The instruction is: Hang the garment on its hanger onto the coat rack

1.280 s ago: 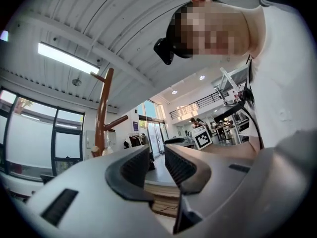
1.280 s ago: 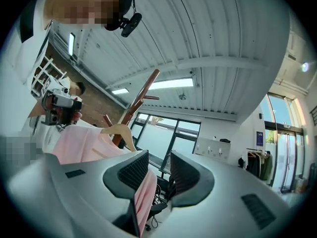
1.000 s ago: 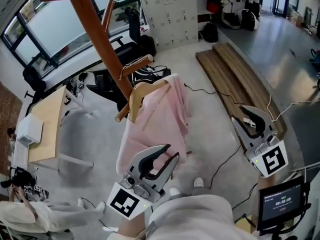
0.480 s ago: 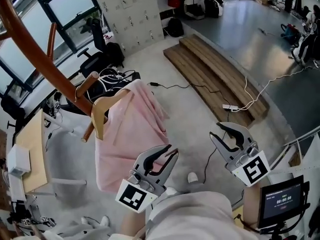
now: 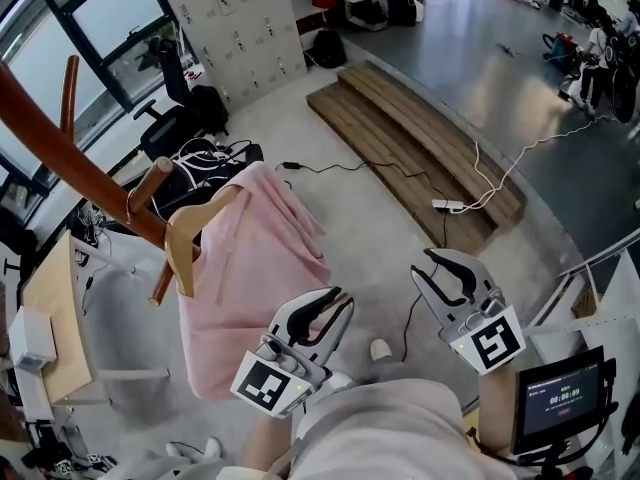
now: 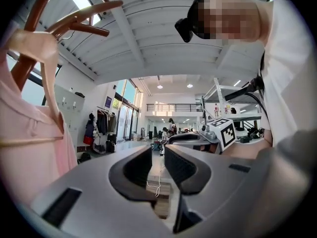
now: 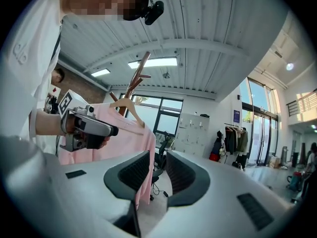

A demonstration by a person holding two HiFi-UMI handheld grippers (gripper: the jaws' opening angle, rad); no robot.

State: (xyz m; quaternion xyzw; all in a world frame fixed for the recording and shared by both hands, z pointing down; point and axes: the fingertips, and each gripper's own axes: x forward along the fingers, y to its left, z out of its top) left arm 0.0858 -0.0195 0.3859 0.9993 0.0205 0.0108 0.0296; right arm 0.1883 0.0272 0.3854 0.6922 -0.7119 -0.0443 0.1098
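The pink garment (image 5: 250, 278) on the coat rack (image 5: 70, 158).
It drapes loosely from a pale wooden hanger (image 5: 195, 230), hooked at a tilt over a short peg of the brown, leaning trunk.

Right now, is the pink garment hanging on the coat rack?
Hanging: the garment drapes a wooden hanger that sits on a coat rack peg.

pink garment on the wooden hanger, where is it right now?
Head view, left of centre: the pink garment hangs on its wooden hanger from the brown wooden coat rack, up-left of the left gripper.

Bright even daylight, sharp focus, fisheye-warped edges.
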